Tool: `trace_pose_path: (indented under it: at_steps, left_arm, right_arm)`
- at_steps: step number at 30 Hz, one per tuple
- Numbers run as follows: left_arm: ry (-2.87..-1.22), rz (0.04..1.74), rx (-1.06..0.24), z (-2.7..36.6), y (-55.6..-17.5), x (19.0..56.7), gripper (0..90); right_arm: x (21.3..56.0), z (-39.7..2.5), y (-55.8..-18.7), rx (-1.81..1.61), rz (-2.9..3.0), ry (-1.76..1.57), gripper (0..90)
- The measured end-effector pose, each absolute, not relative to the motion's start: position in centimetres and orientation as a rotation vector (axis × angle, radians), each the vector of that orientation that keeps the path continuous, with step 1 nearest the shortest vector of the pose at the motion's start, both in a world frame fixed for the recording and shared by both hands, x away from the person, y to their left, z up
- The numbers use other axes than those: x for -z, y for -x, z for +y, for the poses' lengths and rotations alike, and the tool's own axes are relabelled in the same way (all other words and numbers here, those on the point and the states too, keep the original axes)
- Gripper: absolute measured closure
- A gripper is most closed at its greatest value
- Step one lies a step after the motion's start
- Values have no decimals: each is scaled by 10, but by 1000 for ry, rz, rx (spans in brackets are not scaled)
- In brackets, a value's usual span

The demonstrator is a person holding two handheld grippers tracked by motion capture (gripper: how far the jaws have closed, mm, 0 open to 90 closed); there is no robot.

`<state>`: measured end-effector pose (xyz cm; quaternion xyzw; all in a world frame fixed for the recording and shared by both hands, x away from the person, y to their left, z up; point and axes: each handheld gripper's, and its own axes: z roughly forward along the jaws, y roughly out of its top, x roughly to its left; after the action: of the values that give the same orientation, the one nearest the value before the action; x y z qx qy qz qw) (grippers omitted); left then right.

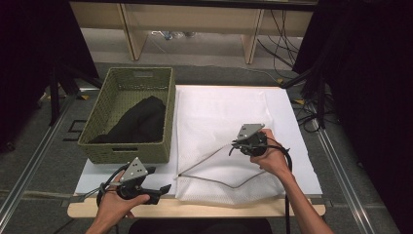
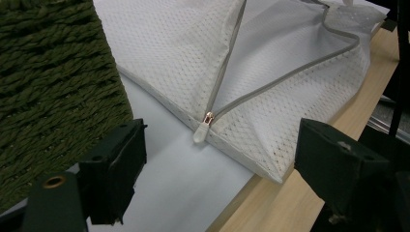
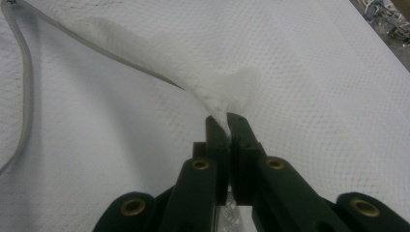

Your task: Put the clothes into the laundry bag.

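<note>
The white mesh laundry bag (image 1: pixel 219 126) lies across the middle of the counter (image 1: pixel 204 209), its zipper (image 2: pixel 270 82) parted. The right gripper (image 1: pixel 242 143), jaws clamped on the upper mesh edge, lifts it, probably to hold the mouth agape. The left gripper (image 1: pixel 165 187), lower left, has jaws spread and empty, apparently ready for the black garment (image 1: pixel 141 122) in the green wicker basket (image 1: pixel 97 126).

No readable text, label, brand or number anywhere.
</note>
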<state>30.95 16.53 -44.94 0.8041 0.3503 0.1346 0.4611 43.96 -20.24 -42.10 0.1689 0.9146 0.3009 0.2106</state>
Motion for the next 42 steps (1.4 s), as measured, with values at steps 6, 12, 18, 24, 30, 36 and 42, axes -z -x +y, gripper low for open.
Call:
trace_pose_path:
  at_steps: [6, 12, 18, 24, 30, 36, 42]
  left_arm:
    - [-1969, 870, -307, 163, -311, 447, 184]
    - [-1934, 871, -318, 166, -310, 430, 183]
    - [-1922, 865, -376, 176, -315, 404, 183]
    - [-1904, 911, -458, 191, -331, 376, 176]
    - [-1910, 984, -566, 213, -360, 352, 176]
    - [-1928, 1043, -625, 229, -387, 338, 176]
    - [-2001, 1104, -620, 246, -419, 337, 172]
  right_arm:
    - [416, -204, -441, -835, 2567, -472, 890]
    - [412, -203, -444, -829, 2579, -467, 890]
    - [406, -200, -446, -837, 2571, -455, 890]
    - [403, -201, -447, -843, 2562, -459, 890]
    - [399, -202, -447, -855, 2547, -459, 890]
    - [398, -203, -447, -856, 2544, -468, 889]
    - [396, -204, -446, -862, 2535, -480, 890]
